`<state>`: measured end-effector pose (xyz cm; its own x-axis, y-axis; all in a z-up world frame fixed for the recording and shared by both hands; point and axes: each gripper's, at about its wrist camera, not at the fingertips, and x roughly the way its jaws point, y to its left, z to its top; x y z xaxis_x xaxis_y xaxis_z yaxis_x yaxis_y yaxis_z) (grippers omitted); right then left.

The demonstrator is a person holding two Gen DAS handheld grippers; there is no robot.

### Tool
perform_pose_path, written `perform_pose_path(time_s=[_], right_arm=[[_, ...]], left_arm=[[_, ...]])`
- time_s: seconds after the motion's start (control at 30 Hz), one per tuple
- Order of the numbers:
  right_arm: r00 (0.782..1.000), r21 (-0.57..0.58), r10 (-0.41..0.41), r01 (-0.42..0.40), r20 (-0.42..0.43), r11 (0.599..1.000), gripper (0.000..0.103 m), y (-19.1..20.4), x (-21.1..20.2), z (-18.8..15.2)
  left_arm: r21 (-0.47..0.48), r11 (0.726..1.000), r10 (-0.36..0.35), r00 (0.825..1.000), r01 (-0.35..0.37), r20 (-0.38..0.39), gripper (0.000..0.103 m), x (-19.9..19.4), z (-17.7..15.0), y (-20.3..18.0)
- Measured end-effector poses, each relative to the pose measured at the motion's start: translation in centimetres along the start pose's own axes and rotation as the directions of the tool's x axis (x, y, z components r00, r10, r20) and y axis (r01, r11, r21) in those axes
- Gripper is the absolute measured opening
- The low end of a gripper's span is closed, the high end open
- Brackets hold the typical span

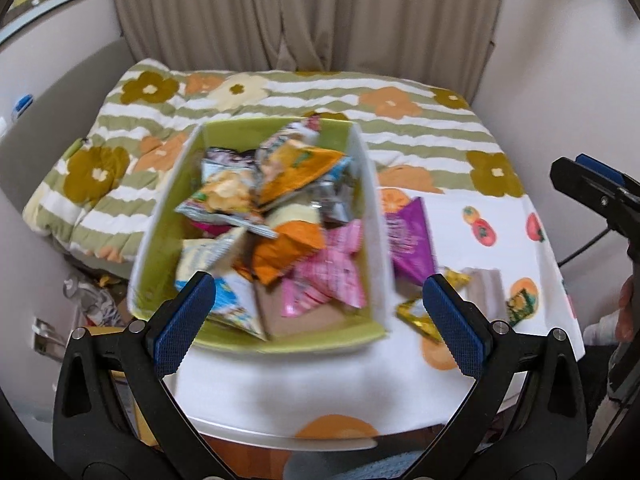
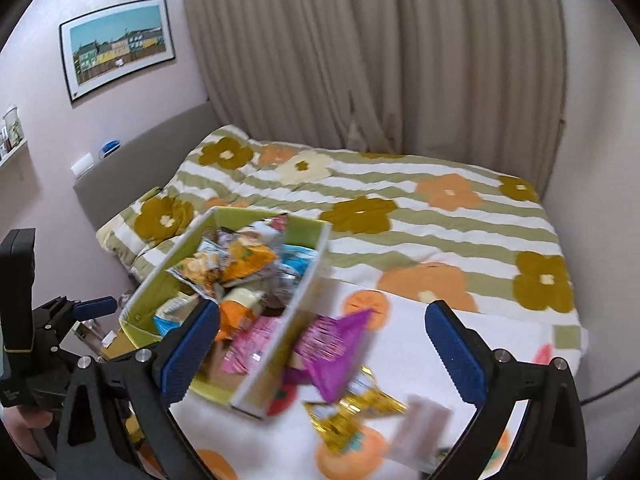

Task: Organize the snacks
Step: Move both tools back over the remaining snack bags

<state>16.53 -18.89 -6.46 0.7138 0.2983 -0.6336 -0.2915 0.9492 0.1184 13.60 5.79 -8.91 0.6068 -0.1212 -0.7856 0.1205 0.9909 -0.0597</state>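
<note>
Nearest the lenses, both tools are seen with their jaws spread wide and nothing held between them: the left gripper (image 1: 320, 316) is poised over the near end of the box, and the right gripper (image 2: 324, 348) over the packets lying outside it. The blue pads (image 1: 186, 322) are bare in both views.

Just beyond, on the white tablecloth (image 1: 304, 392) printed with orange fruit, three snacks are left unsorted. A gold foil packet (image 2: 352, 412) lies closest, with a pale brownish packet (image 2: 420, 428) just beside it on the right; both are blurred, so their labels cannot be read. A purple packet (image 2: 336, 354) lies a little farther on, against the outer side of the box wall.

Next comes the green box (image 1: 262, 130), white on the outside, in which most of the work appears already done. It is heaped with packets: a pink packet (image 1: 328, 276) and an orange packet (image 1: 280, 256) near the front, blue-and-white and yellow ones behind. They are piled loosely rather than lined up.

The task is judged largely finished, with the three loose packets on the cloth still to be lifted in.

Farthest off, a bed under a flowered quilt (image 2: 400, 216) and beige curtains (image 2: 360, 48) are seen.
</note>
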Motion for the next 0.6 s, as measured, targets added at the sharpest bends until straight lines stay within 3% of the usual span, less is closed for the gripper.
perform_pose_path(time_s=[0.37, 0.6], right_arm=[[0.992, 0.11, -0.127, 0.127, -0.008, 0.986, 0.102, -8.7, -5.7, -6.0], [0.988, 0.15, -0.151, 0.155, -0.037, 0.976, 0.102, -11.5, -5.9, -9.3]], left_arm=[[0.133, 0.99, -0.051, 0.998, 0.047, 0.025, 0.103, 0.2, -3.9, -9.8], [0.202, 0.978, -0.053, 0.998, 0.043, 0.044, 0.103, 3.6, -5.8, -13.7]])
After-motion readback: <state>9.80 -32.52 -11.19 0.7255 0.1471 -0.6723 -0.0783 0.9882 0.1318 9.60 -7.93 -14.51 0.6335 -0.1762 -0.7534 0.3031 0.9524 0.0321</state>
